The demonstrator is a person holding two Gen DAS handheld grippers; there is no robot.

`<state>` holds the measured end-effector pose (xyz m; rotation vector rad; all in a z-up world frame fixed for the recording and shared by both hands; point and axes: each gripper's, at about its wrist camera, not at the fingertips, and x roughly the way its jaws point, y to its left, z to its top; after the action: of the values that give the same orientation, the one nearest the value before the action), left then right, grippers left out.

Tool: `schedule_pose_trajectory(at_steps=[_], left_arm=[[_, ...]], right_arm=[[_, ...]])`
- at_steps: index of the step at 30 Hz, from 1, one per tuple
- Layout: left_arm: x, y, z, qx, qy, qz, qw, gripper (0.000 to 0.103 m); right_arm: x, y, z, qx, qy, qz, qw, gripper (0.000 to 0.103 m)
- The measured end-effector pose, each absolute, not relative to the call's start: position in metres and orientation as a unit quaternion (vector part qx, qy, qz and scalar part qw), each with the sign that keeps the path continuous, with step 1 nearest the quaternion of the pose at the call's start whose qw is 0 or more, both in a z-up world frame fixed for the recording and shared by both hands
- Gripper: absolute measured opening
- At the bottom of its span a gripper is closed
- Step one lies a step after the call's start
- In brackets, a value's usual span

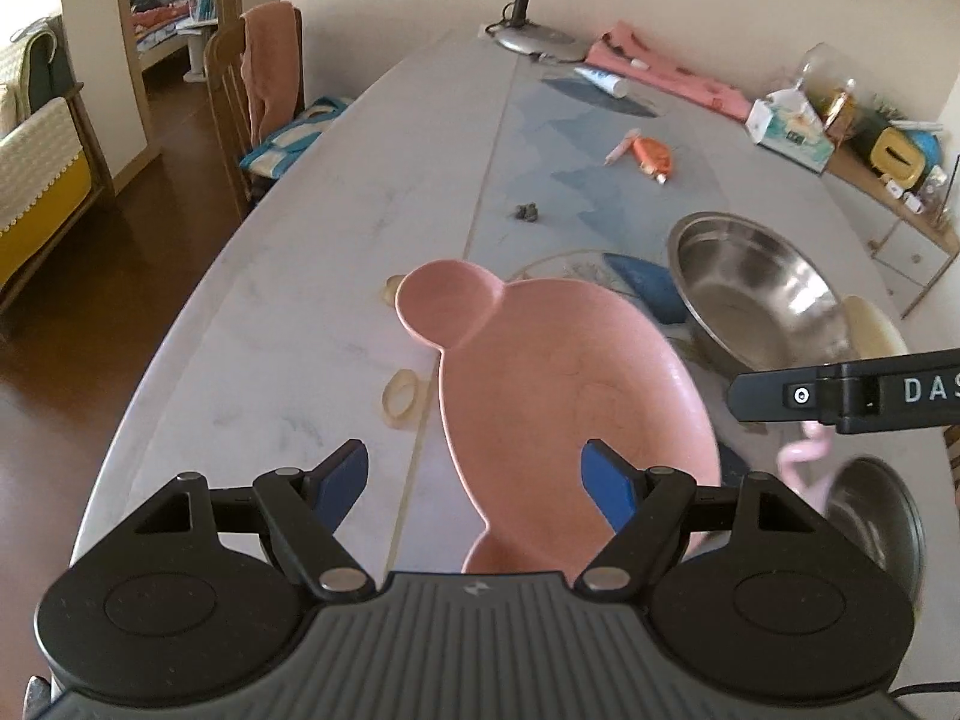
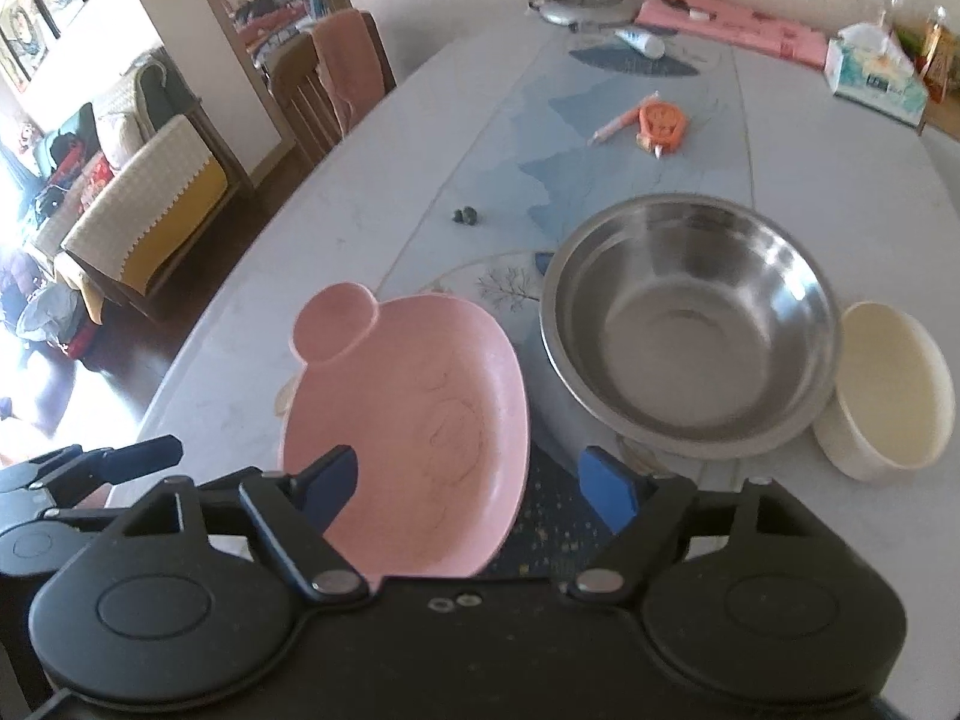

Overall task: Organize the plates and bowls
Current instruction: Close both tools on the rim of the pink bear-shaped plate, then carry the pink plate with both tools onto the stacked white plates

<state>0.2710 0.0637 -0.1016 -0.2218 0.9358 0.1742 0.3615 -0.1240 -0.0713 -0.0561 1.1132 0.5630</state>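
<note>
A pink plate with round ears [image 1: 564, 384] lies on the table just ahead of both grippers; it also shows in the right wrist view [image 2: 414, 408]. My left gripper [image 1: 480, 483] is open, its right finger over the plate's near rim. My right gripper [image 2: 468, 483] is open, its left finger over the plate. A large steel bowl [image 2: 690, 324] stands right of the plate, also in the left wrist view [image 1: 750, 282]. A cream bowl [image 2: 888, 384] sits right of the steel bowl. The right gripper's finger [image 1: 780, 396] reaches in from the right.
The white table [image 1: 270, 300] has its edge close on the left, with a wooden chair [image 1: 252, 90] beyond. An orange pouch [image 2: 660, 123], a tube [image 2: 639, 42], a lamp base [image 1: 528, 36], a pink cloth [image 2: 732, 21] and a tissue box [image 2: 870, 75] lie at the far end. A small steel bowl [image 1: 870, 516] sits near right.
</note>
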Motion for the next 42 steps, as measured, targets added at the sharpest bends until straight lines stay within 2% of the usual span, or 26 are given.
schedule_pose_trajectory(at_steps=[10,13,15,17,19,21,23,25,27,30,32,42], left_arm=[[0.304,0.073,-0.137,-0.123,0.478,0.107,0.863,0.077],[0.307,0.078,-0.144,-0.137,0.484,0.116,0.856,0.076],[0.309,0.080,-0.147,-0.145,0.488,0.116,0.853,0.066],[0.310,0.082,-0.150,-0.151,0.489,0.116,0.851,0.064],[0.310,0.083,-0.151,-0.154,0.488,0.117,0.851,0.057],[0.310,0.084,-0.152,-0.158,0.489,0.119,0.850,0.041],[0.310,0.087,-0.154,-0.166,0.491,0.121,0.847,0.033],[0.309,0.088,-0.154,-0.169,0.489,0.124,0.847,0.030],[0.310,0.088,-0.153,-0.168,0.488,0.121,0.848,0.016],[0.311,0.085,-0.153,-0.160,0.489,0.110,0.850,0.009],[0.312,0.081,-0.152,-0.150,0.489,0.109,0.852,0.009],[0.299,0.085,-0.143,-0.160,0.490,0.115,0.849,0.009]], right_arm=[[0.390,-0.122,-0.110,-0.039,0.562,0.248,0.788,0.074],[0.394,-0.122,-0.118,-0.041,0.568,0.246,0.784,0.069],[0.398,-0.120,-0.121,-0.042,0.571,0.245,0.783,0.061],[0.399,-0.120,-0.124,-0.042,0.575,0.244,0.780,0.059],[0.401,-0.119,-0.128,-0.044,0.577,0.244,0.778,0.054],[0.399,-0.118,-0.130,-0.050,0.577,0.242,0.778,0.044],[0.401,-0.117,-0.133,-0.053,0.580,0.243,0.775,0.035],[0.400,-0.117,-0.133,-0.054,0.580,0.242,0.776,0.029],[0.400,-0.115,-0.134,-0.055,0.582,0.245,0.773,0.020],[0.398,-0.114,-0.133,-0.058,0.581,0.251,0.772,0.012],[0.395,-0.112,-0.132,-0.062,0.580,0.252,0.772,0.009],[0.379,-0.106,-0.119,-0.075,0.564,0.263,0.779,0.008]])
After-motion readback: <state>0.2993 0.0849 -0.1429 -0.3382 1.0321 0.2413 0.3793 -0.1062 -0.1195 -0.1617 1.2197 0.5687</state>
